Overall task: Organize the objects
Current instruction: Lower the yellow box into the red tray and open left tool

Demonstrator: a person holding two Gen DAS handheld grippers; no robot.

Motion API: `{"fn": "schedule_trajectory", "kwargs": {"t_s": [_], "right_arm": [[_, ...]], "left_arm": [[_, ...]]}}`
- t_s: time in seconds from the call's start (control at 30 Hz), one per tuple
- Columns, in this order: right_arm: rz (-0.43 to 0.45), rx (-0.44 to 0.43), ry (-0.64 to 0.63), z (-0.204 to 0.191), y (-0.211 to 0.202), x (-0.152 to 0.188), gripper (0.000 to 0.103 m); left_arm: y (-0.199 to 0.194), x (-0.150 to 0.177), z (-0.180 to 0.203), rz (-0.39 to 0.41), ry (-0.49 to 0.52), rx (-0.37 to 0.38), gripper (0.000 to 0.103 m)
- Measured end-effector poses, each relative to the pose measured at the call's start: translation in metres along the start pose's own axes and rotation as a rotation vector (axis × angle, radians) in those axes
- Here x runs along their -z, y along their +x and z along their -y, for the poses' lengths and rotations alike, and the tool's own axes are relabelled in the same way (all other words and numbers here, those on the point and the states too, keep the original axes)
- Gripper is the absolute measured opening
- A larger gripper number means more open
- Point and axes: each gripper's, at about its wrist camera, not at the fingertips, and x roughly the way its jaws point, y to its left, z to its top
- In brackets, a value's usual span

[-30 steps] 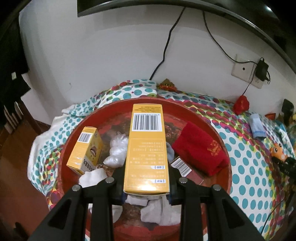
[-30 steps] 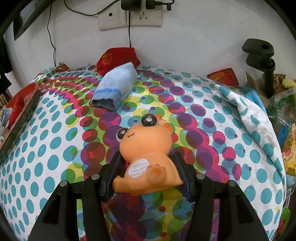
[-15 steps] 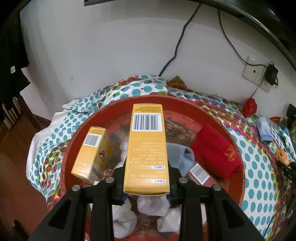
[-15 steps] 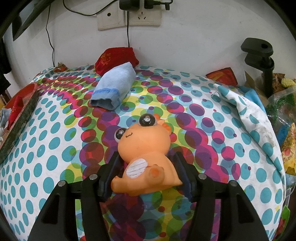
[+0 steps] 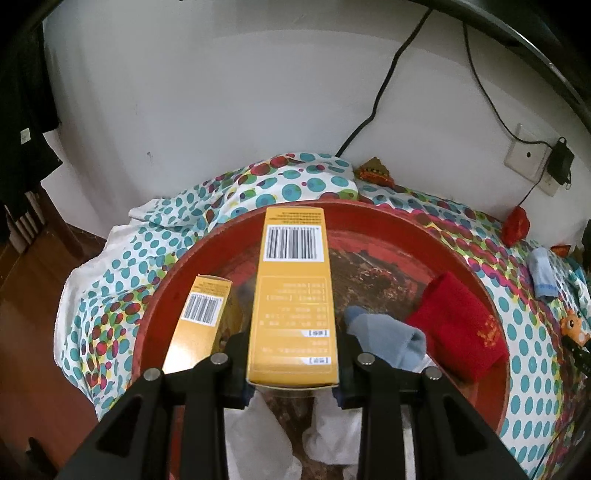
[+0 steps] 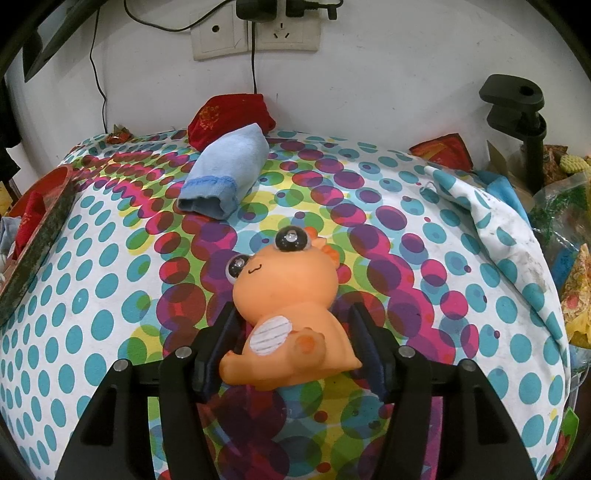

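Yellow box (image 5: 291, 295) pinched between left fingers (image 5: 236, 362); orange toy (image 6: 288, 314) between spread right fingers (image 6: 369, 354).

Two yellow boxes (image 5: 293, 295) (image 5: 201, 325), one orange toy (image 6: 288, 317).

An orange toy (image 6: 286, 314) lies on a dotted tablecloth (image 6: 424, 258) between the fingers of the right gripper (image 6: 291, 350), whose jaws have just been opening; the left finger (image 6: 218, 347) sits close against the toy's flank, while a sliver of cloth shows between the toy and the right finger (image 6: 369, 350). Beyond it, a blue sock (image 6: 225, 173) rests against a red pouch (image 6: 229, 114) near the wall. A red tray (image 6: 37, 236) edges in at left. A wall socket (image 6: 255, 33) with plugged cables hangs above, and a black clamp (image 6: 517, 122) stands at right beside snack packets (image 6: 569, 258).
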Motion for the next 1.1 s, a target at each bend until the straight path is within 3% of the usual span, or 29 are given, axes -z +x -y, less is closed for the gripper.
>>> {"fn": "schedule_trajectory", "kwargs": {"t_s": [0.37,0.8,0.97,1.1], "right_arm": [[0.000,0.002,0.000,0.002,0.000,0.000,0.060],[-0.001,0.002,0.000,0.002,0.001,0.000,0.060],[0.000,0.004,0.000,0.002,0.001,0.001,0.061],[0.000,0.003,-0.001,0.002,0.002,0.001,0.061]], "left_arm": [[0.021,-0.022,0.008,-0.021,0.043,0.009,0.031],[0.044,-0.021,0.006,-0.067,0.082,-0.013,0.031],[0.046,-0.020,0.006,-0.066,0.105,-0.052,0.044],[0.042,-0.019,0.003,-0.052,0.095,-0.038,0.050]]}}
